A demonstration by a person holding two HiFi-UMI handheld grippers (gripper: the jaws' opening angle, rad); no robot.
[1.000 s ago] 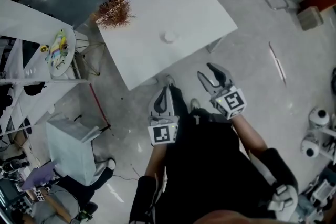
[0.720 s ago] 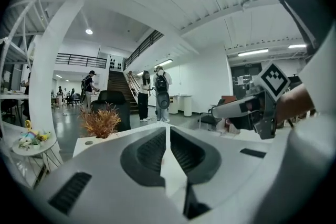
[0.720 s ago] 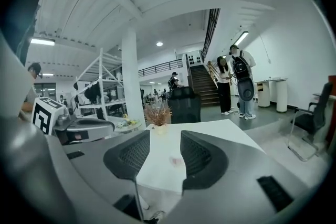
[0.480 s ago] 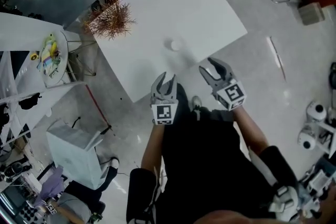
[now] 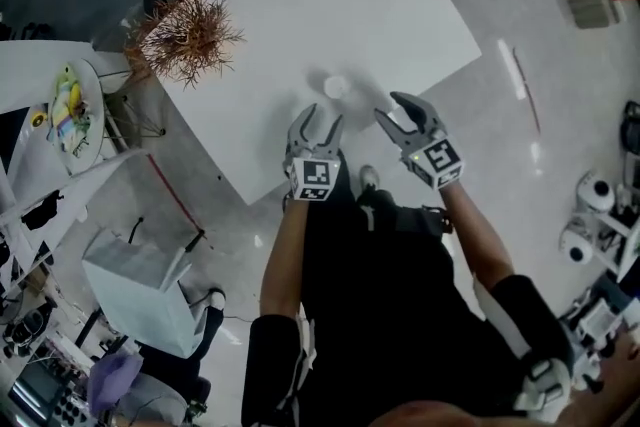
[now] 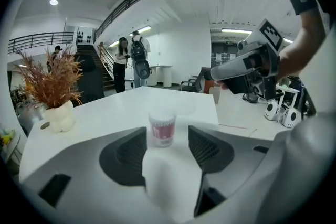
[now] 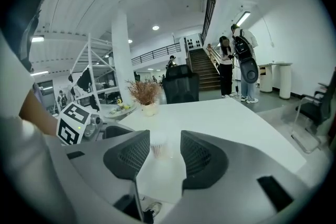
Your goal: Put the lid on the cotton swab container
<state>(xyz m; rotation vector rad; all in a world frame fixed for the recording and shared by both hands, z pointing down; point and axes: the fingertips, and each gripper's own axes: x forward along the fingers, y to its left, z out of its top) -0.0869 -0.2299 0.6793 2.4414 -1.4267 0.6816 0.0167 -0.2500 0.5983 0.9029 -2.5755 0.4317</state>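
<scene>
- Since the earlier frames both tongs have moved up the frame, from over the person's lap to the near edge of the table (image 5: 300, 5). The left tongs (image 5: 318, 117) have just been opening, with nothing between them.
- The left tongs now stand wide apart and empty. The right tongs (image 5: 400, 115) are also apart and empty.
- The container (image 5: 336, 87) stands upright on the table near the middle of the head view. It is just above the two tongs and touches neither. Each gripper view shows it through the gap, beyond the tips.
- A plant (image 5: 185, 35) sits well apart at upper left.
- A faint clear disc just beside the container in the left gripper view may be the lid; I cannot tell.
- The container looks like a small, light, thin-walled plastic cup. It will likely slide or tip on the smooth table and flex under a hard squeeze.
- I would steady it with one pair of tongs across the side wall, low down and gently. I would take the lid by its rim.
</scene>
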